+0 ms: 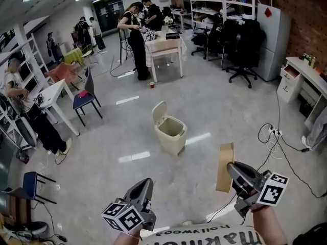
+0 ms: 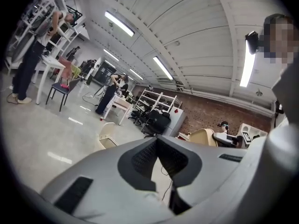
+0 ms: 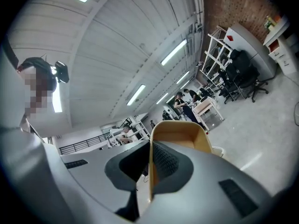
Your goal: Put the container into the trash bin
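A tan paper container [image 1: 224, 167] hangs in the air at the lower right, held by its edge in my shut right gripper [image 1: 231, 168]. In the right gripper view the container [image 3: 180, 135] rises between the jaws, its wall pinched between them. A beige trash bin [image 1: 170, 131] with its lid flipped up stands on the floor ahead, left of the container. My left gripper [image 1: 145, 184] is at the bottom centre, jaws together and holding nothing; its own view shows the bin [image 2: 106, 139] beyond the jaws.
A white table [image 1: 166, 49] with people beside it stands at the back. Black office chairs [image 1: 244, 47] and a white cabinet [image 1: 273, 41] are at the back right, a blue chair [image 1: 85, 97] at left. Cables and a power strip [image 1: 274, 134] lie at right.
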The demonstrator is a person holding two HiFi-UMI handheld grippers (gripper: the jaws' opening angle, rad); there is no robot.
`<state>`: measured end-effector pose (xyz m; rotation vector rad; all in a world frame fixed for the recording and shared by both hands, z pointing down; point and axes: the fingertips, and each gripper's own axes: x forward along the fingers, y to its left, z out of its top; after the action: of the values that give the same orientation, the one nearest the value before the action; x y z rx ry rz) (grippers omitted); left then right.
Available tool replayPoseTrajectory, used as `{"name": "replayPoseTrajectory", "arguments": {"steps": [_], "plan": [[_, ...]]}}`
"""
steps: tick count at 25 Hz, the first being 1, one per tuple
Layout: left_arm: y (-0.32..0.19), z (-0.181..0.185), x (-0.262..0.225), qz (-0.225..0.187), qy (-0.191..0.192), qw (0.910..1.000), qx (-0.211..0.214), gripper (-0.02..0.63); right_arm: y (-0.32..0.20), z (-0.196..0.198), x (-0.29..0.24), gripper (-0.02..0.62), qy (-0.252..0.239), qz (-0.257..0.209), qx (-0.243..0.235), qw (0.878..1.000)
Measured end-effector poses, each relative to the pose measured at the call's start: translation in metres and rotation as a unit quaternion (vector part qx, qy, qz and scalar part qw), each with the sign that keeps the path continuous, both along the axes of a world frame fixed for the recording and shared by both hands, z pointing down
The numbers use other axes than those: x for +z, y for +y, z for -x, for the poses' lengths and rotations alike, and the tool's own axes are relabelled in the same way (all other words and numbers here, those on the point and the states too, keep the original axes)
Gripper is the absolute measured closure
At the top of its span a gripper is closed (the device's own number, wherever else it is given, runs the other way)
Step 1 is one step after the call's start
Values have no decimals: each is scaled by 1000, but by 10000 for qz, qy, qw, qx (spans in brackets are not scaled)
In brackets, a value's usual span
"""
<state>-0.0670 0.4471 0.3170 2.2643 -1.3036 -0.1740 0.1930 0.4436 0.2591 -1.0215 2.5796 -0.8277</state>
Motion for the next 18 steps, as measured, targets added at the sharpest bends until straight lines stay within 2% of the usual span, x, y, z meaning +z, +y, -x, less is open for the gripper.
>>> {"name": "replayPoseTrajectory", "arguments": {"steps": [4, 10, 14, 18], "plan": [[-10, 15, 3, 13, 47, 9999, -115, 601, -23, 8, 0, 577, -20, 40, -27, 10000], [-14, 45, 9, 110, 168, 9988, -456, 602, -53, 47, 3, 577, -3, 15, -358, 9994], [-8, 58, 14, 180, 110, 9982, -557, 603, -64, 73, 12, 577, -127, 186, -614, 9979], [-9, 72, 16, 235, 166, 9969, -731, 603, -67, 89, 16, 577, 1, 211, -798, 9966]]}}
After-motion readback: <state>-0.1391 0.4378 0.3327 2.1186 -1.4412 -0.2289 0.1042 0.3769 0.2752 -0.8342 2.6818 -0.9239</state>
